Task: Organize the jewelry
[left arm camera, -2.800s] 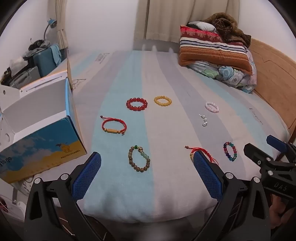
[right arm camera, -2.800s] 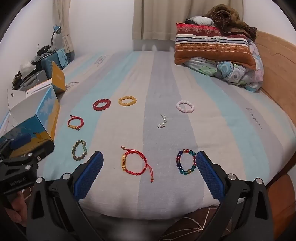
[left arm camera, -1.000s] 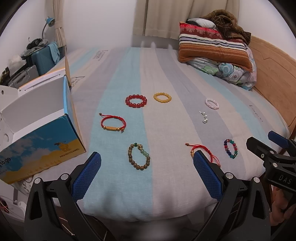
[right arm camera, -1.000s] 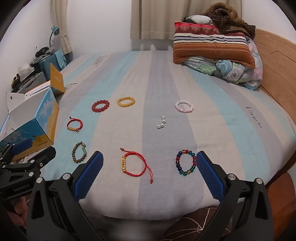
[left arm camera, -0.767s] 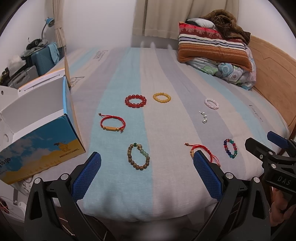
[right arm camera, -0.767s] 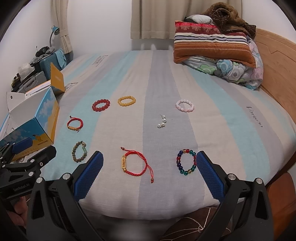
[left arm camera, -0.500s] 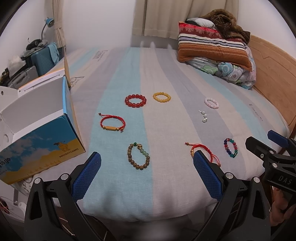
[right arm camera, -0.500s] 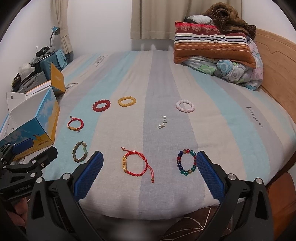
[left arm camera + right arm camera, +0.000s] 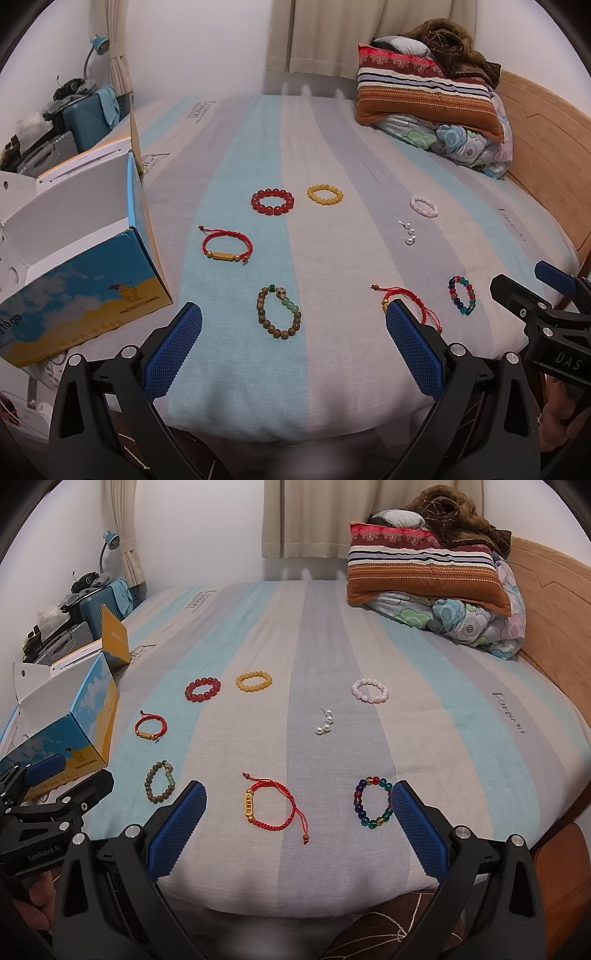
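Note:
Several bracelets lie spread on the striped bed [image 9: 332,258]. Nearest my left gripper [image 9: 293,345] is a brown bead bracelet [image 9: 279,312]; farther off lie a red cord bracelet with a gold bar [image 9: 226,245], a red bead bracelet [image 9: 272,201] and a yellow one [image 9: 324,194]. Under my right gripper [image 9: 297,823] lies another red cord bracelet [image 9: 271,805], with a multicoloured bead bracelet [image 9: 373,806] by its right finger. Pearls [image 9: 324,722] and a pink bracelet [image 9: 369,690] lie beyond. Both grippers hover open at the bed's near edge, holding nothing.
An open blue-and-yellow cardboard box [image 9: 79,258] sits on the bed's left side. Pillows and a folded quilt [image 9: 428,99] are piled at the far right by the wooden headboard [image 9: 546,155]. Luggage and clutter [image 9: 74,118] stand left of the bed.
Both views have shifted only slightly; the grippers stay open near the bed's edge and no bracelet has moved.

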Demonstrator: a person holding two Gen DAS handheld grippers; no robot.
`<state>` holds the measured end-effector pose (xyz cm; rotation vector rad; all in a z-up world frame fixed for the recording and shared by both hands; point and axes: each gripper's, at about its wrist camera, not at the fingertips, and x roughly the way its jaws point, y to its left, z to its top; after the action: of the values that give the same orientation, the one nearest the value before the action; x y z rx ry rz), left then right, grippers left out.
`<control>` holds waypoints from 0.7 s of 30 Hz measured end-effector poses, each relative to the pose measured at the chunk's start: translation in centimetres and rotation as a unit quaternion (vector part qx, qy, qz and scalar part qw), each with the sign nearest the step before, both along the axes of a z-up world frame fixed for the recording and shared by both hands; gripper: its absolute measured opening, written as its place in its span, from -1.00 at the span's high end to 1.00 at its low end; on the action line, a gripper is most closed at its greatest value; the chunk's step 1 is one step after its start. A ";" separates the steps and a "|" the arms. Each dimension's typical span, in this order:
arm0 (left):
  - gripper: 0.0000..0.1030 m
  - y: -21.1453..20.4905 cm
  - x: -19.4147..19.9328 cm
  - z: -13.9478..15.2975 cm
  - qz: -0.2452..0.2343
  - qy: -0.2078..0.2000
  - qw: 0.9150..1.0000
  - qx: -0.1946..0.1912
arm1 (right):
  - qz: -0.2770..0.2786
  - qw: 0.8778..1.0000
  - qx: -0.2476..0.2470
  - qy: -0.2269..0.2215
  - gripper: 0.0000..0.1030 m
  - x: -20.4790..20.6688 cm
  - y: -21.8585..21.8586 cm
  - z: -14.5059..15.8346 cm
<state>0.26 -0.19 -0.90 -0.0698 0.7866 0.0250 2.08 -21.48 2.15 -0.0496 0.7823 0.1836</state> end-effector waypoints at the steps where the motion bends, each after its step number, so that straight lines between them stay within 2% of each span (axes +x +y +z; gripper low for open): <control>1: -0.89 0.0 0.0 0.0 0.001 0.000 1.000 0.001 | 0.000 1.000 0.000 -0.001 -0.86 0.0 0.0 0.0; 13: -0.89 0.2 0.2 -0.3 0.003 0.003 1.000 0.003 | 0.001 1.000 -0.004 0.001 -0.86 0.1 -0.1 0.0; 21: -0.89 0.1 2.2 -2.9 -0.003 0.021 1.000 0.011 | -0.008 1.000 -0.017 0.013 -0.86 1.8 -1.5 -1.3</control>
<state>2.46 -0.05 -3.79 -0.0462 0.8285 0.0303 3.92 -23.01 0.89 -0.0732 0.8117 0.1570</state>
